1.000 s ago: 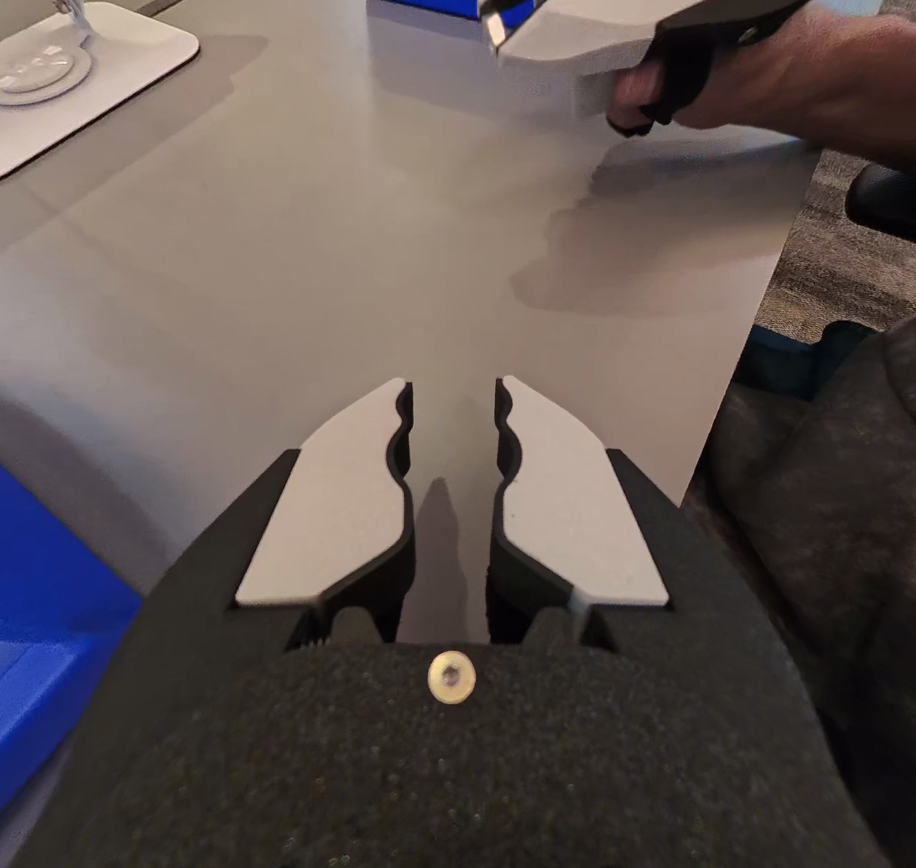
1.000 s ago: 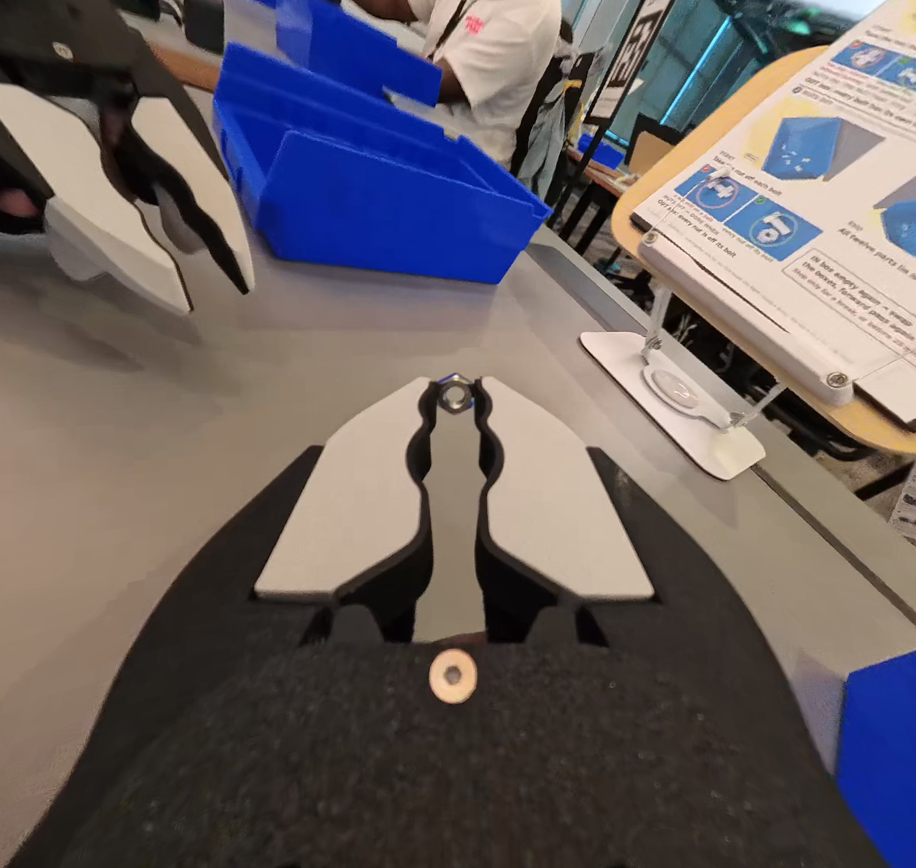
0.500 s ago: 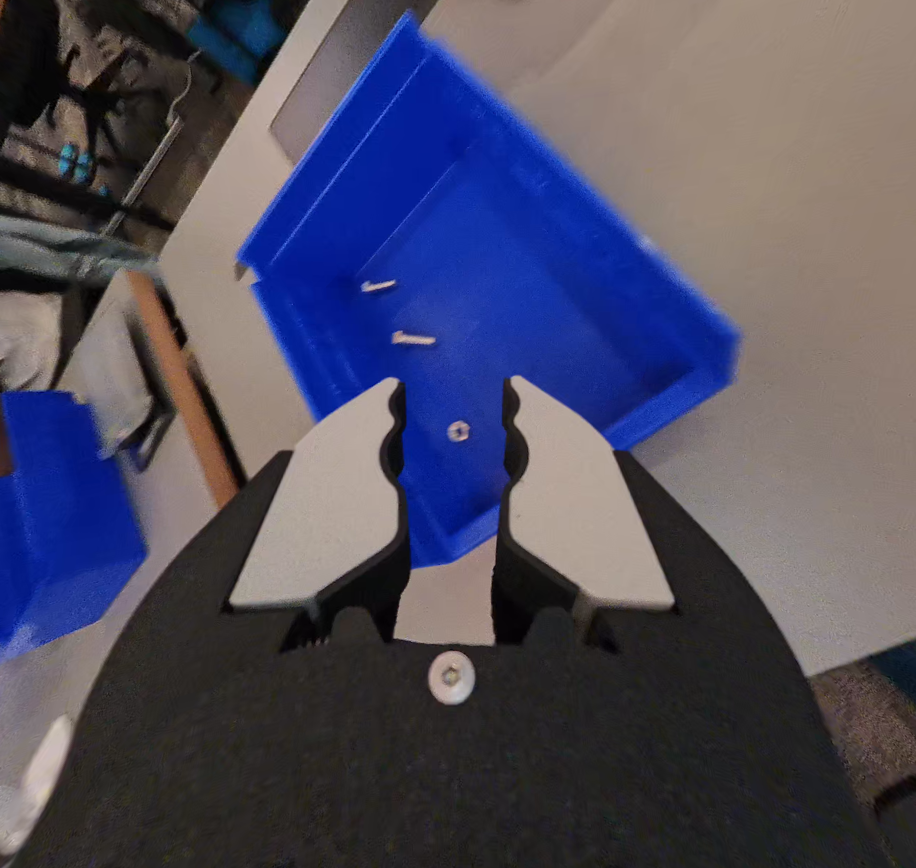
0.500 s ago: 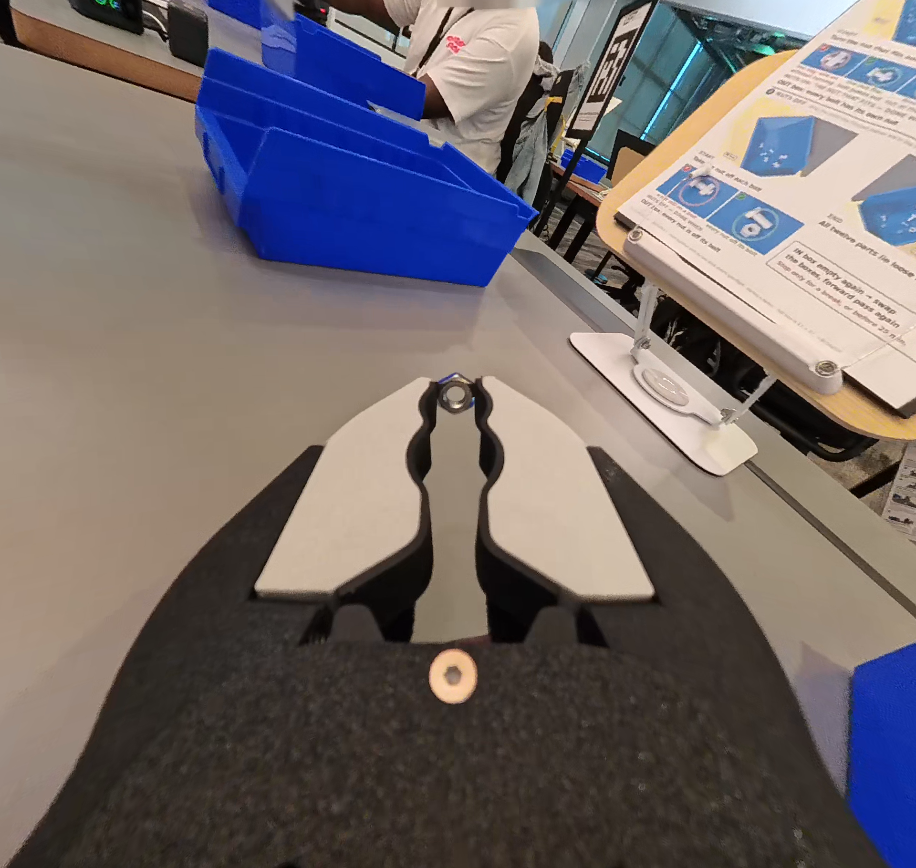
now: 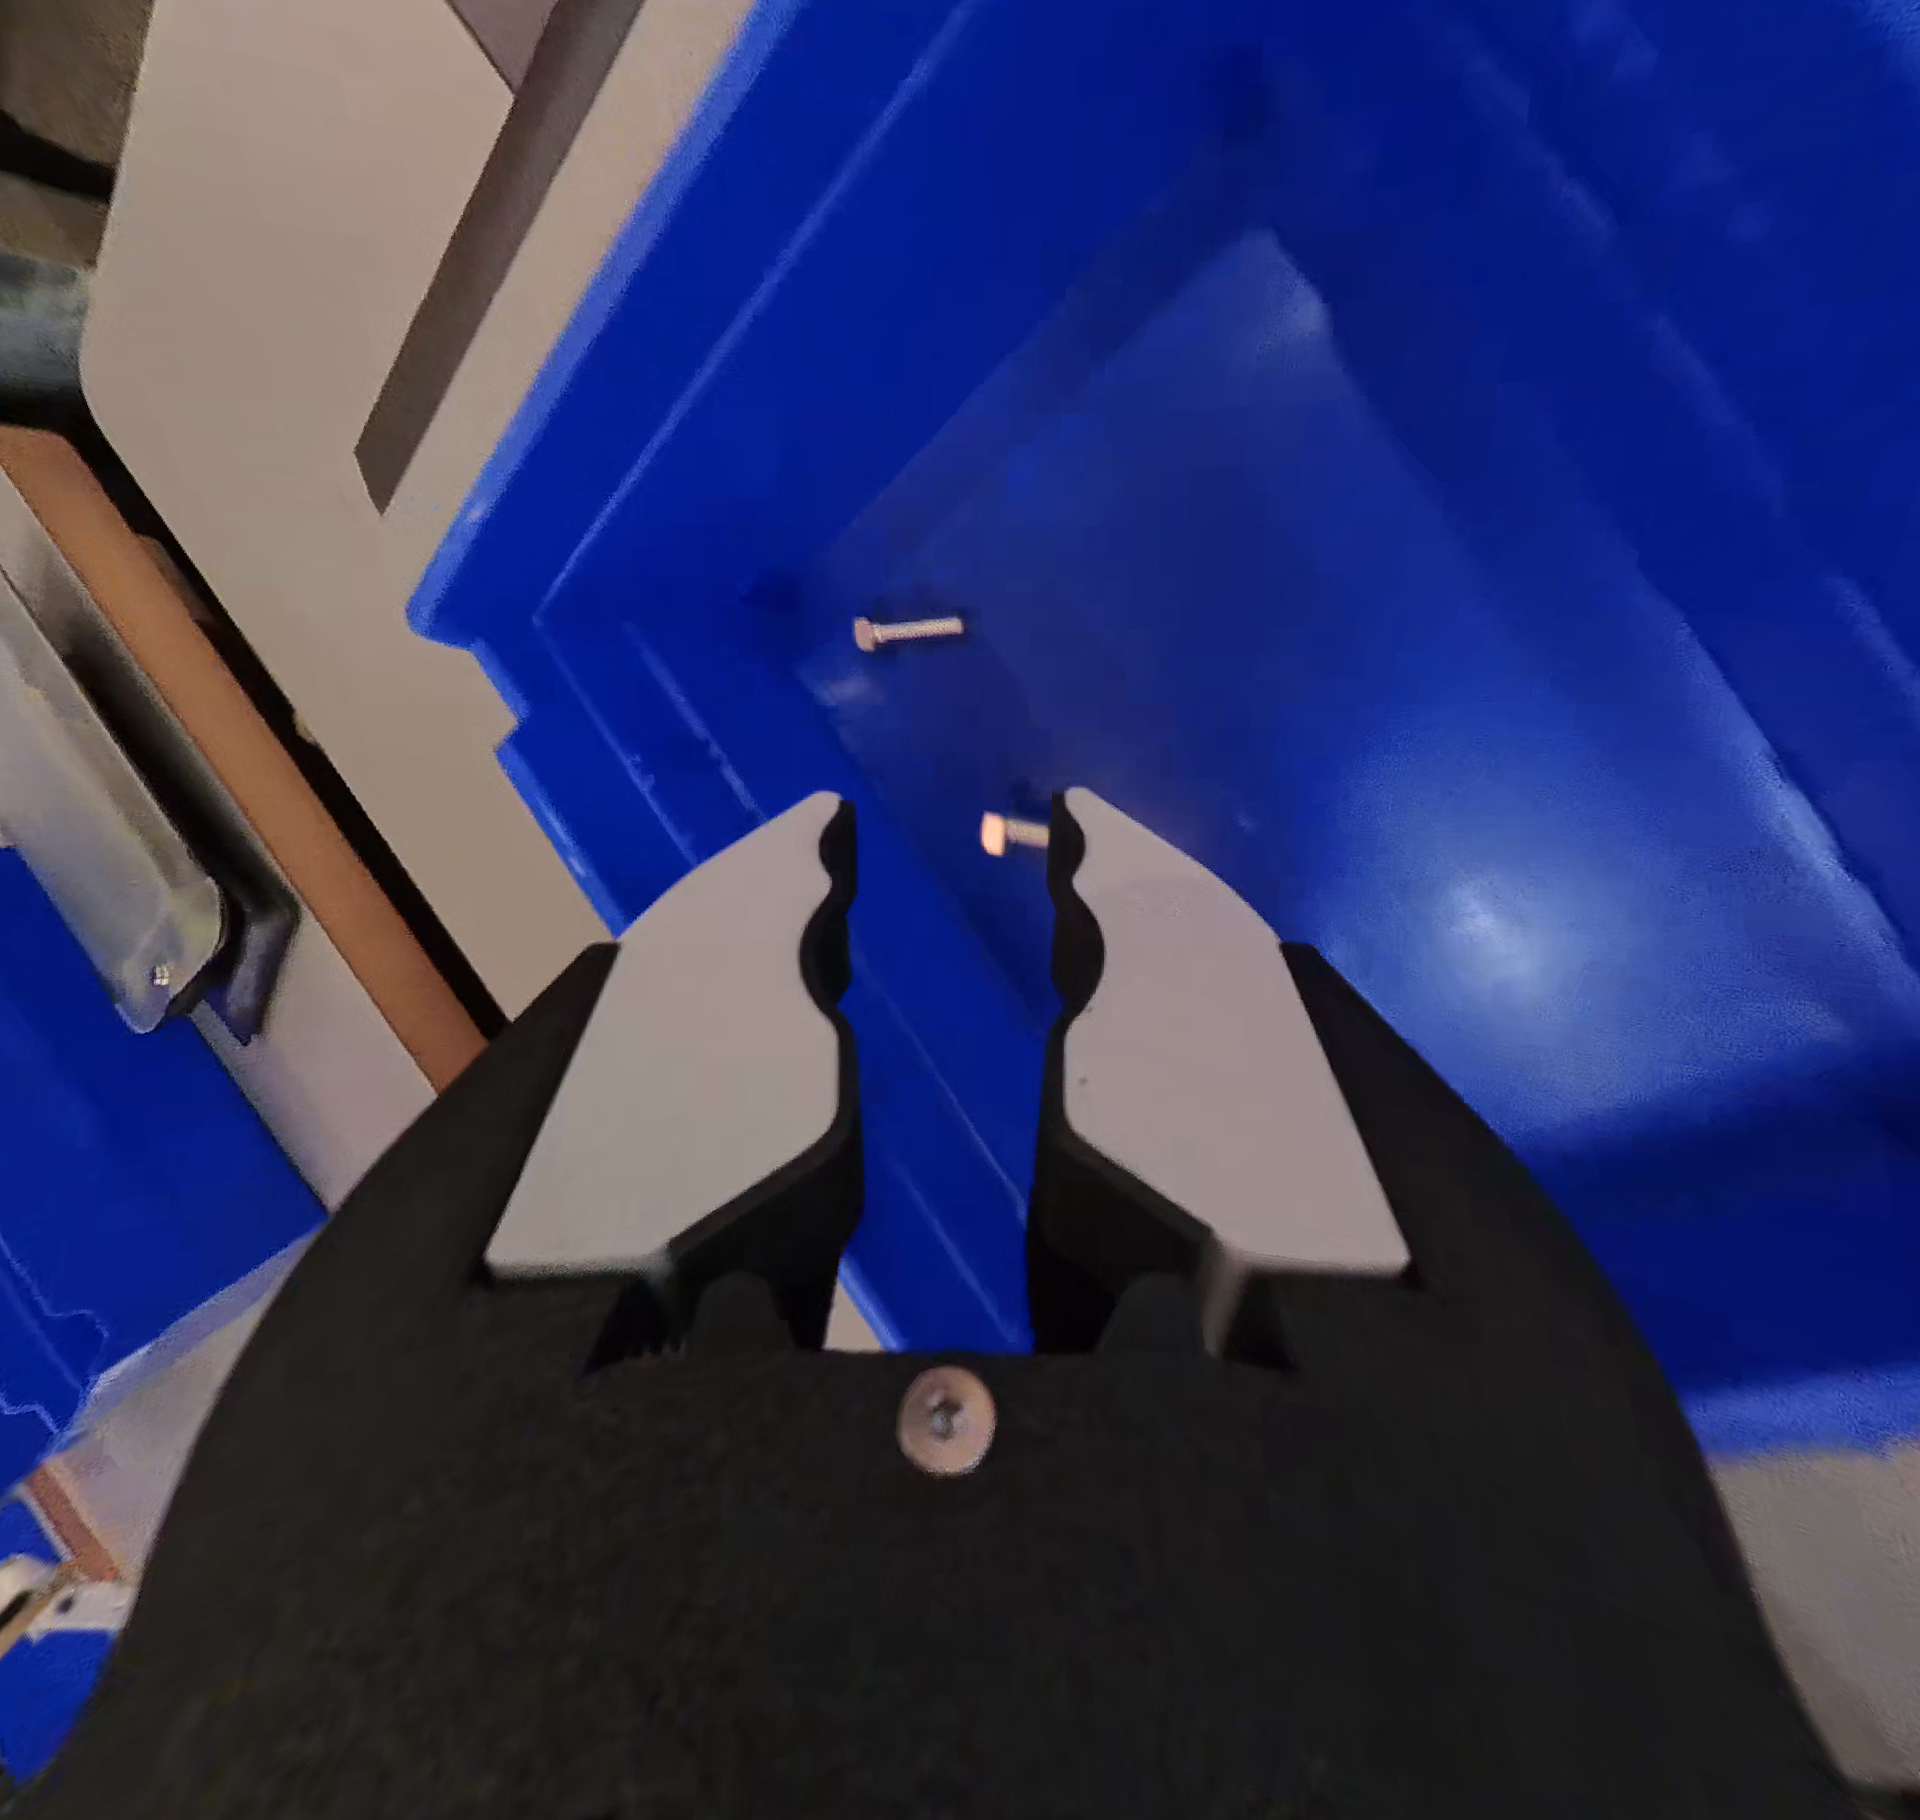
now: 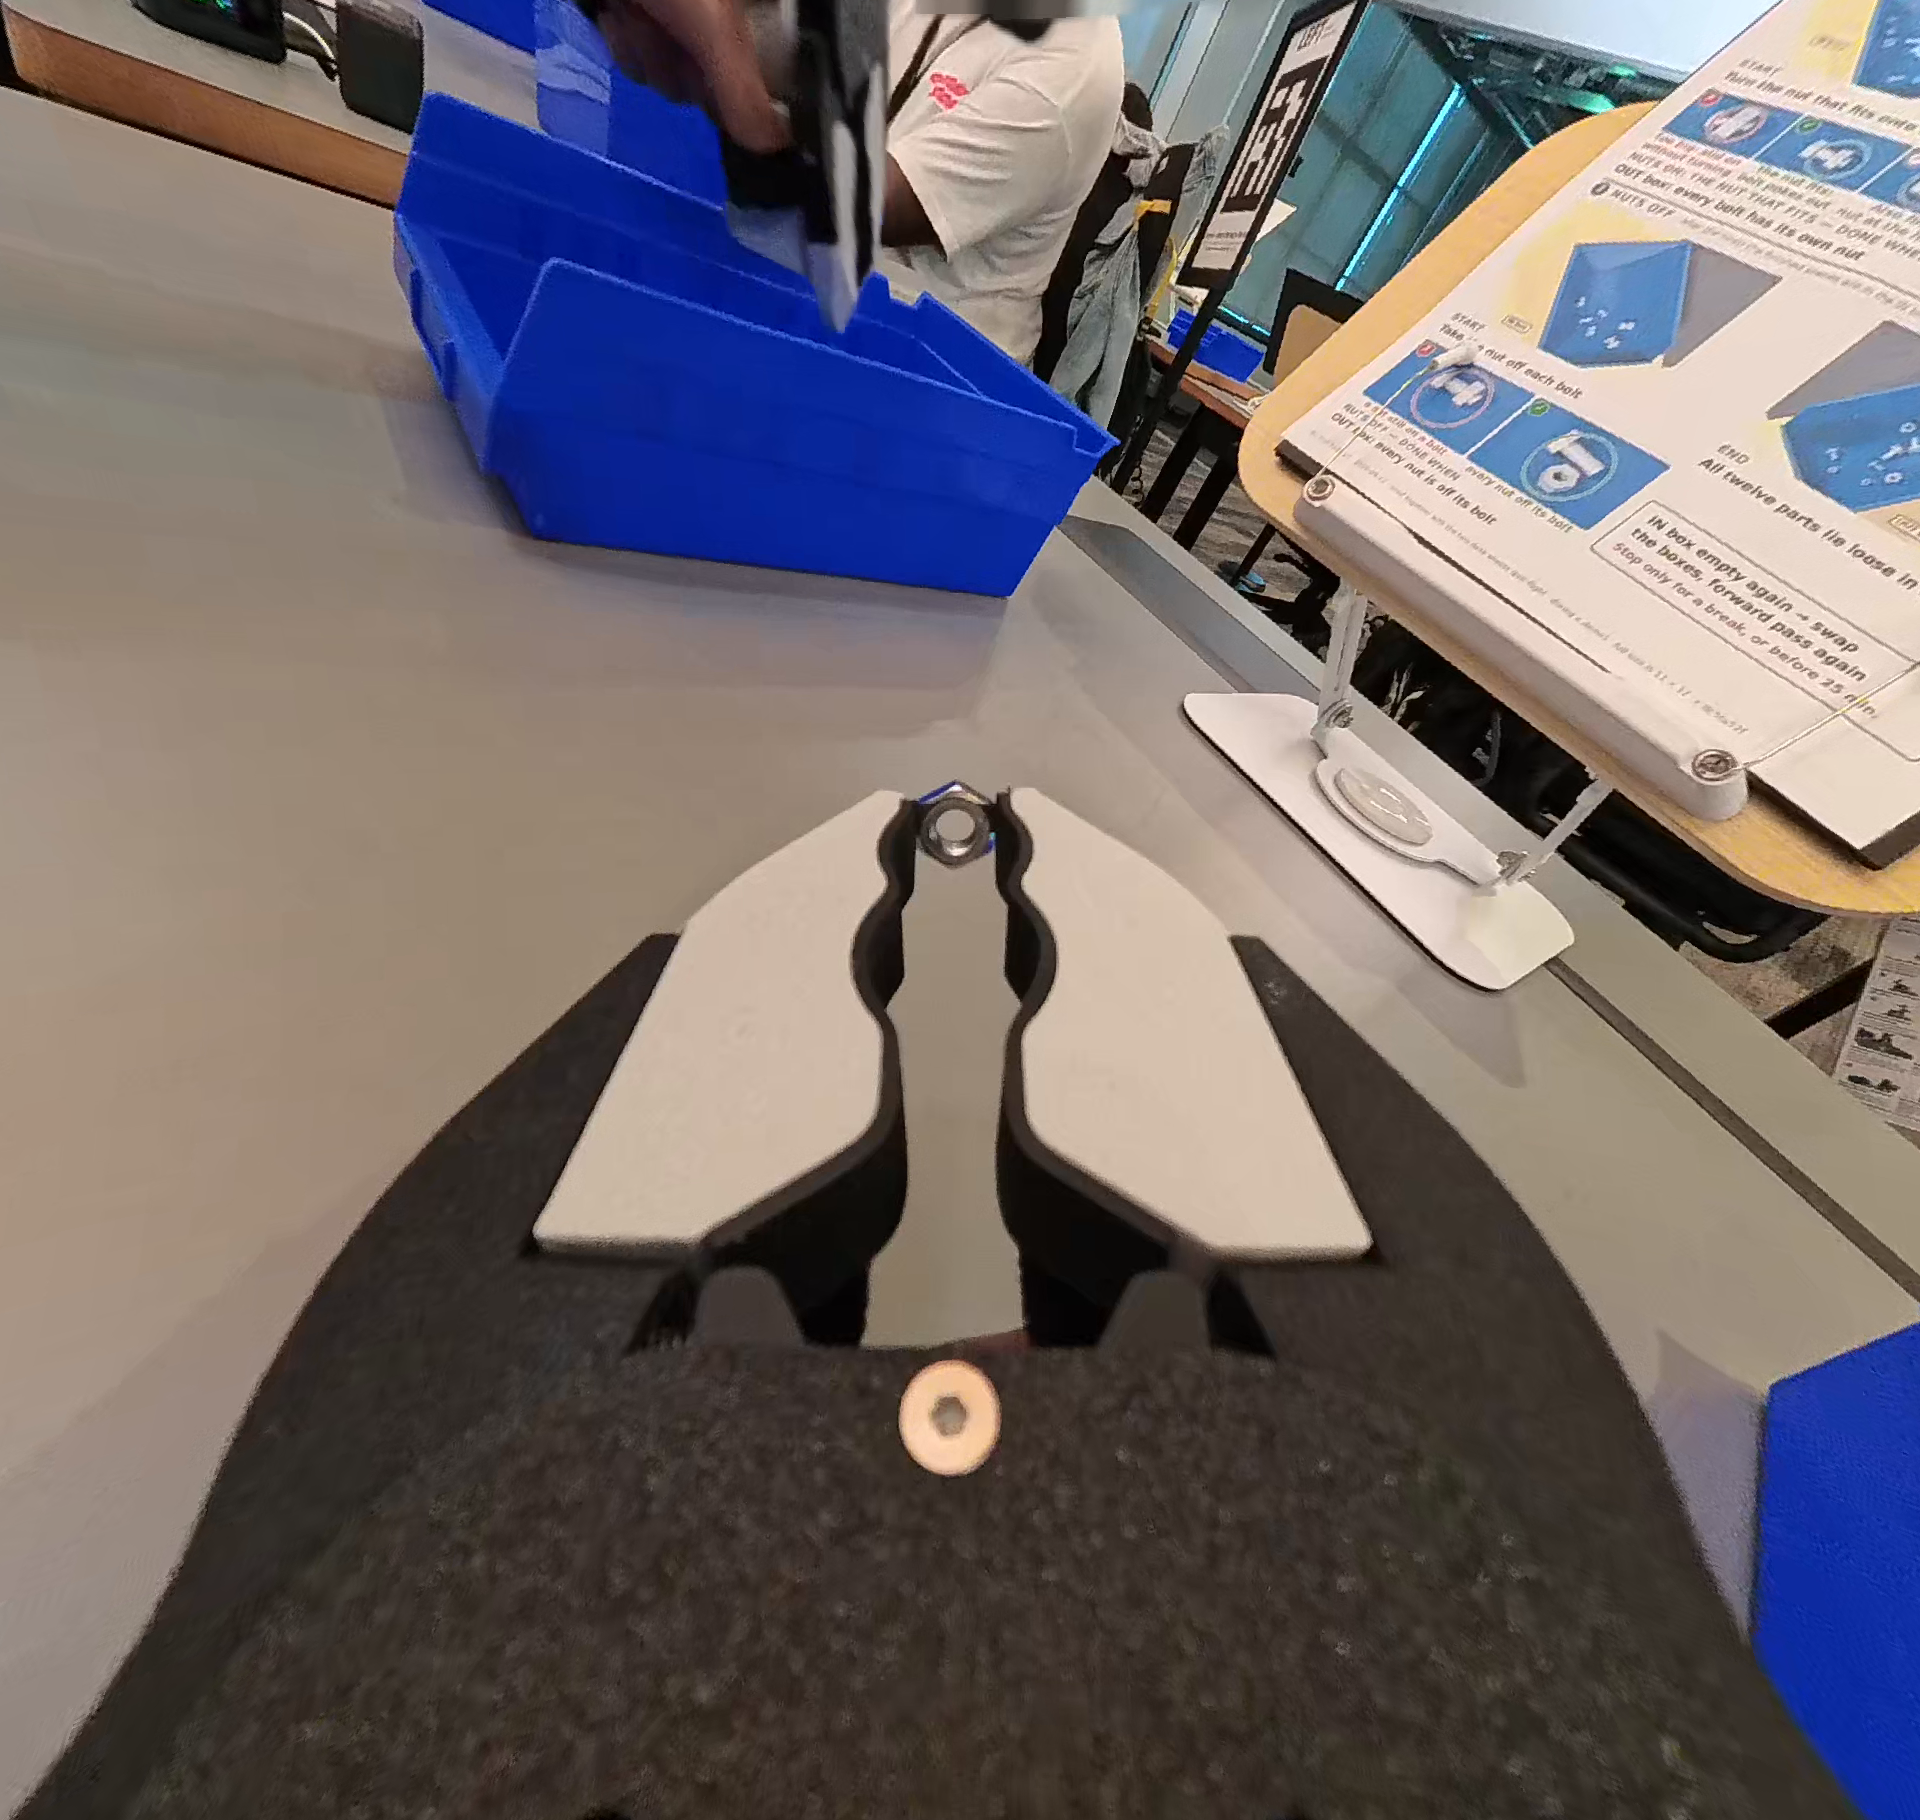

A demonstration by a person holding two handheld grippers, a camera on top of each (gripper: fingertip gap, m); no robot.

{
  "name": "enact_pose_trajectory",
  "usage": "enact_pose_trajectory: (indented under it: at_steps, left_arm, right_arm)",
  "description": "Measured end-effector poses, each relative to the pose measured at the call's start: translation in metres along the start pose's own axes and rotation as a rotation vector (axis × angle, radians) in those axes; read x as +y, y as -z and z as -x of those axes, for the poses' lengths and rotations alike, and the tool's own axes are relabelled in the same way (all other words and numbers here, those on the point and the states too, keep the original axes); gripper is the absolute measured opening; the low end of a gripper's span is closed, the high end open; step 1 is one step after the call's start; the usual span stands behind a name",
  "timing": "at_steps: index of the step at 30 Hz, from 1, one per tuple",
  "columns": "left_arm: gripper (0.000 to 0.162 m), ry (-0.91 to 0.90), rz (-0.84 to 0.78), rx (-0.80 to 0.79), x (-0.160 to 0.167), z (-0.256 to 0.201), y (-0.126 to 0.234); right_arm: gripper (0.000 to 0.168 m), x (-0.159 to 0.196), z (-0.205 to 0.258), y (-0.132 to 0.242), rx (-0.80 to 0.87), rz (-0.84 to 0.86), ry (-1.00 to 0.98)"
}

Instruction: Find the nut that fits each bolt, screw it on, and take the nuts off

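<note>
Left wrist view shows the left gripper spread wide over the blue bin holding two bolts — while the right gripper, above the desk, pinches a nut at its tips.

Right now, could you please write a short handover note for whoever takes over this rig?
Right gripper: shut on a nut, held above the grey table.
Left gripper: open and empty, over the blue bin.
Two bolts lie in that bin: near bolt between the fingertips, far bolt beyond.
Done: nut picked.
Left: grasp a bolt, try the nut, screw on, unscrew.
</note>
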State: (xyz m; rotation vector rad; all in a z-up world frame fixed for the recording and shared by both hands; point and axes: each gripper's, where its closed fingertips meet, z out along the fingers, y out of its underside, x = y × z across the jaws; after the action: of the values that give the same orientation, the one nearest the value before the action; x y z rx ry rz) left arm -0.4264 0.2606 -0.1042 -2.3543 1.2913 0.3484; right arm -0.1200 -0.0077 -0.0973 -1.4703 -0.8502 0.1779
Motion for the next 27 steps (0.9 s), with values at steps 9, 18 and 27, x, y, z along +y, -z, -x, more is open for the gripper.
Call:
enact_pose_trajectory:
  at_steps: [9, 18, 27]
  left_arm:
    - [0.031, 0.304, 0.144, 0.029, -0.004, 0.025, -0.076]
    - [0.014, 0.397, 0.152, 0.052, 0.002, 0.022, -0.102]
    - [0.005, 0.388, 0.047, 0.120, -0.008, 0.004, -0.067]
  right_arm:
    - [0.014, 0.004, -0.001, 0.003, 0.001, 0.014, 0.002]
    - [0.014, 0.004, 0.002, 0.002, -0.020, 0.019, 0.007]
    - [0.014, 0.003, 0.002, 0.002, -0.021, 0.013, 0.001]
